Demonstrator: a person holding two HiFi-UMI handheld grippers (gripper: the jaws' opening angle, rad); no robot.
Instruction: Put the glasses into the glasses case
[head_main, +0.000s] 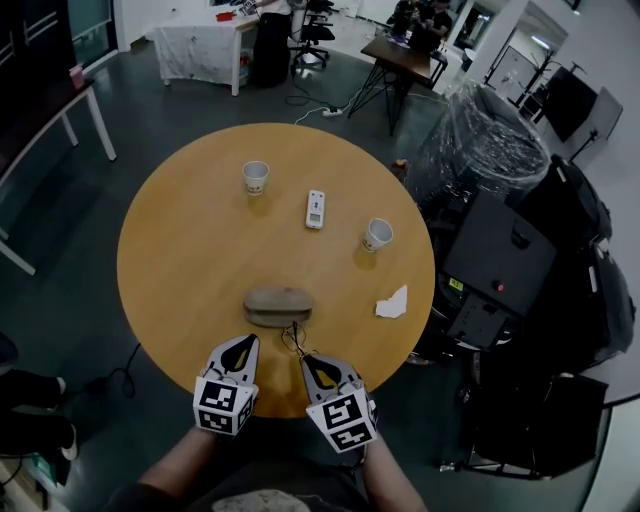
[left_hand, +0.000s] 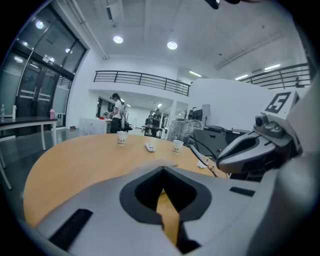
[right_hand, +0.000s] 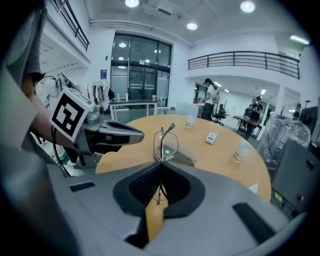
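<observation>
A tan glasses case (head_main: 279, 305) lies on the round wooden table (head_main: 180, 250), near its front edge. Thin-framed glasses (head_main: 293, 335) hang just in front of the case, with my right gripper (head_main: 305, 360) shut on one of their arms. In the right gripper view the lenses (right_hand: 166, 142) stand upright above the jaws (right_hand: 160, 162), with the case (right_hand: 175, 156) right behind them. My left gripper (head_main: 250, 340) hovers beside the right one, left of the glasses, shut and empty. In the left gripper view its jaws (left_hand: 162, 172) meet over bare tabletop.
Two paper cups (head_main: 256, 177) (head_main: 377, 234) and a white remote (head_main: 315, 209) stand further back on the table. A crumpled tissue (head_main: 393, 303) lies at the right edge. Dark equipment cases (head_main: 500, 260) crowd the floor to the right.
</observation>
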